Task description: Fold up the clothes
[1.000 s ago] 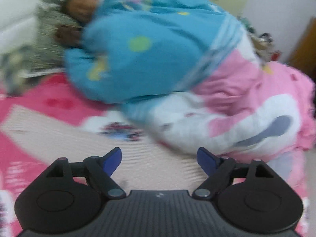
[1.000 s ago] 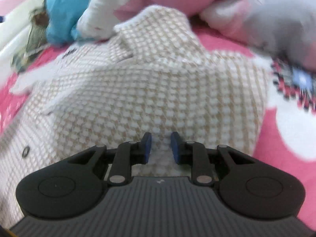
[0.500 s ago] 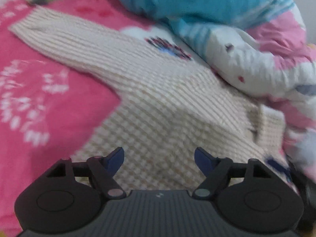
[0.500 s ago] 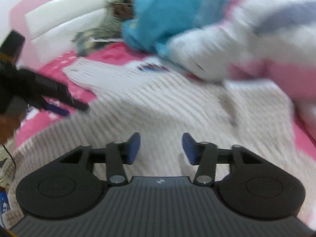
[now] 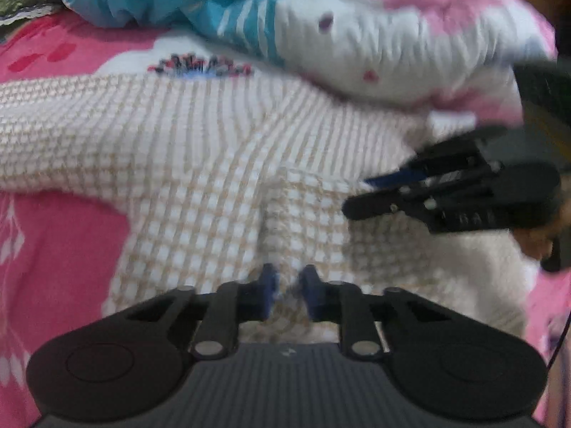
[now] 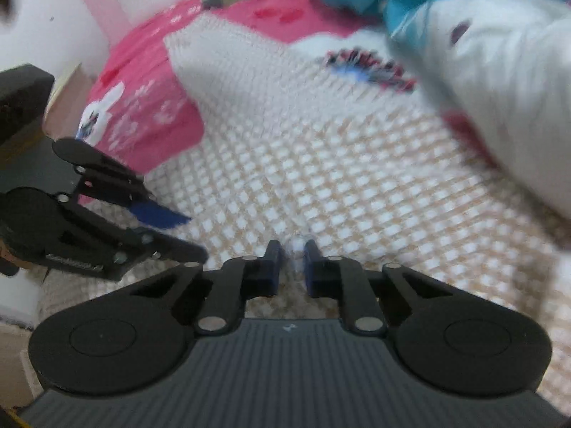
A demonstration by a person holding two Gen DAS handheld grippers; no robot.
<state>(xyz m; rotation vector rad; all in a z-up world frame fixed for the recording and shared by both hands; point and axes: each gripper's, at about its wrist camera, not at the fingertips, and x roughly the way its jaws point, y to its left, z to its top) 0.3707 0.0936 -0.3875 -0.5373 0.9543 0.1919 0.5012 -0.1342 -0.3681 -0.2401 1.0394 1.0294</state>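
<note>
— What do we see on the left side?

— We see the pink bed sheet [image 5: 53, 256] at the left edge, and on it the cream knit sweater [image 5: 200, 149] spread flat, one sleeve reaching out to the left. Our left tongs [image 5: 288, 287] sit at its near edge, blue pads drawn close with a raised pinch of the knit between them.

— So they are clamped on the sweater?

— Yes, the fabric bunches up right between the pads. From the right wrist view we see those same tongs [image 6: 171, 219] coming in low from the left over the knit.

— And further right?

— Our right tongs [image 6: 293, 267] are likewise nearly together, gripping a small tuft of the sweater [image 6: 321, 164] at its near edge. In the left wrist view they [image 5: 371, 182] lie just above the cloth on the right. Behind the sweater, a rumpled quilt [image 5: 374, 46] in blue, white and pink rests against its far edge.
</note>
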